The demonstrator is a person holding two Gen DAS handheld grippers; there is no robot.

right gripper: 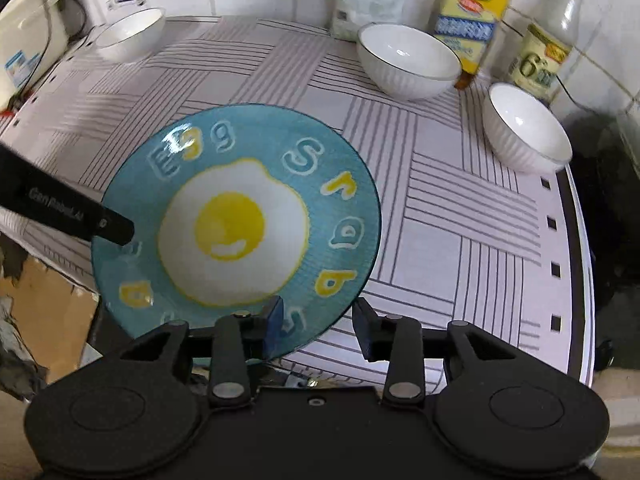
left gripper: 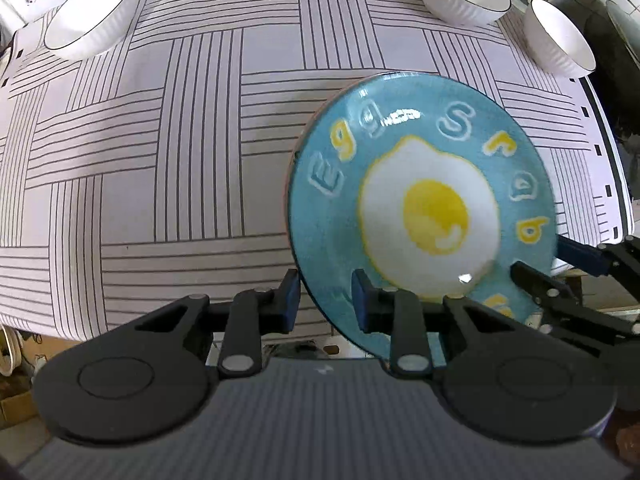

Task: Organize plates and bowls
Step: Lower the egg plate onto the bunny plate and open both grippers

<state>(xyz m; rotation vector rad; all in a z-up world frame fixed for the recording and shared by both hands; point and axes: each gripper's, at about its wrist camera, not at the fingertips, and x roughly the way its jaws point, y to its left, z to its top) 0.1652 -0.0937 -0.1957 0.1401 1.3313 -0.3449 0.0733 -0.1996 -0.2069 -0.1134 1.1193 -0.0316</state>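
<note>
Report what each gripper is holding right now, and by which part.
Both straddle the near rim of the blue egg plate, one finger above it and one below: left gripper at its left side, right gripper at its right. Whether either clamps the rim cannot be told.
</note>
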